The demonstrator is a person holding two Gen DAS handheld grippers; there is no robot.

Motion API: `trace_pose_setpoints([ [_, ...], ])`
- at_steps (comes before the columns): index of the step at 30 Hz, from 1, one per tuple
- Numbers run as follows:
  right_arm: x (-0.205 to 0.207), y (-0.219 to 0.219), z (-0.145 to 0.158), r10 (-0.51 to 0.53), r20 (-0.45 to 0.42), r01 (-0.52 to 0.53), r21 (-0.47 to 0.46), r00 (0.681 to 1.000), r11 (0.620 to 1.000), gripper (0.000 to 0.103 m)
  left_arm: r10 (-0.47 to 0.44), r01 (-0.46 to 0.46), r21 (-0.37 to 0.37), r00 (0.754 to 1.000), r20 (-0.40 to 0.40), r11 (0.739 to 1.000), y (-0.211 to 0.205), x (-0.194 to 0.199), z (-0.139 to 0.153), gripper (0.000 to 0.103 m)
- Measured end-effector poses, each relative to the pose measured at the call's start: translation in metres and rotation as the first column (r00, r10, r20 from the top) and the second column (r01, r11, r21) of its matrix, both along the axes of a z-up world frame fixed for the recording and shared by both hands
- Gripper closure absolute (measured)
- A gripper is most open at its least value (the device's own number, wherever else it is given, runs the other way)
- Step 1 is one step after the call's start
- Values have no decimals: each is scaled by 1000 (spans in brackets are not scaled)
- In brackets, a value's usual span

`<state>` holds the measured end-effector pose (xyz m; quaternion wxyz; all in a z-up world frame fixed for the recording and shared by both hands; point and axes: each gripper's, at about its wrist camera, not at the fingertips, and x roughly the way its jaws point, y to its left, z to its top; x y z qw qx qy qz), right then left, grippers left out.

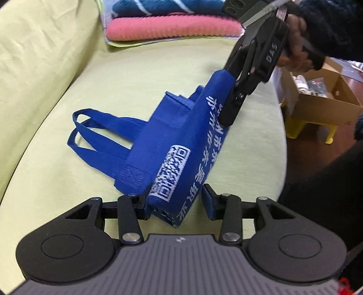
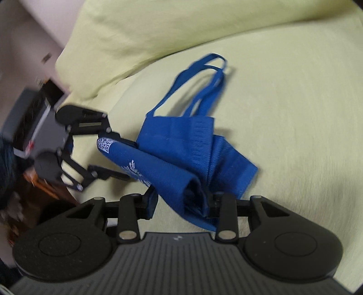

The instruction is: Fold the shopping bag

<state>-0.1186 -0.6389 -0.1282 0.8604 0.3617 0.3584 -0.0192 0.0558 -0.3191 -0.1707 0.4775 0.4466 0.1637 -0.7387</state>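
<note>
Holding now: your two grippers stand at the two ends of a folded roll of the blue shopping bag (image 1: 181, 145), which lies on the yellow-green sofa seat (image 1: 56, 181).
Left gripper: your left gripper (image 1: 175, 205) is nearest in the left wrist view. Its jaws are spread. The near end of the roll sits between the fingers and touches the left pad; the right pad stands apart from the cloth.
Right gripper: in the right wrist view your right gripper (image 2: 181, 205) also has the jaws spread. The other end of the roll lies between the fingers, close to the right one. I cannot tell if that finger presses the cloth.
Bag body: the roll is tilted and lifted a little above the flat part of the bag. White printed characters and a square code pattern (image 1: 172, 172) show on the side of the roll.
Handles: the two blue handle loops (image 1: 90, 133) lie flat on the seat beyond the roll, one over the other.
Your right hand: your right hand (image 1: 295, 40) holds the grip of the right gripper, seen from the left wrist camera, above the far end of the roll.
Far on the seat: a pink towel (image 1: 172, 28) lies under a dark blue striped towel (image 1: 168, 6).
Beside the sofa: a cardboard box (image 1: 322, 95) stands on a yellow stool (image 1: 297, 129).
</note>
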Motion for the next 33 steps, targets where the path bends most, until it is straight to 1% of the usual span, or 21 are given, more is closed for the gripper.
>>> trace_pose_setpoints([
  [2,2,-8,-5,-34,-18,35,64,999,997,71,12,-12,1,1000,3,1000,-11,-3,-2,52],
  [4,6,-11,-10,-50,-34,53,93,998,994,72,18,-18,0,1000,9,1000,-21,-7,-5,50],
  [10,3,-18,-10,-98,-81,111,171,992,979,75,80,-80,-6,997,-1,997,-25,-7,-6,46],
  [12,7,-20,-13,-105,-94,121,188,990,975,75,99,-98,-10,995,19,995,-23,-7,-5,46],
  [14,7,-24,-14,-112,-106,132,209,988,969,75,120,-119,-17,991,64,993,-21,-7,-5,48],
  [16,10,-26,-15,-120,-116,144,227,986,963,76,129,-127,-27,987,91,991,-14,-6,-1,62],
  [17,13,-28,-16,-125,-123,151,237,985,960,77,132,-129,-32,986,101,991,-10,-6,2,65],
  [19,16,-29,-16,-125,-133,154,240,983,958,77,134,-129,-48,983,122,990,-1,-6,7,77],
  [22,21,-30,-15,-126,-148,159,241,981,958,77,129,-117,-94,982,137,989,8,-10,19,77],
  [25,24,-31,-13,-127,-166,165,238,978,957,77,105,-85,-128,982,155,988,9,-20,26,77],
  [29,29,-33,-10,-126,-195,171,233,973,957,77,80,-53,-139,977,198,989,-6,-36,18,75],
  [33,34,-34,-6,-133,-214,179,210,968,961,77,98,-71,-134,973,211,988,-20,-41,7,74],
])
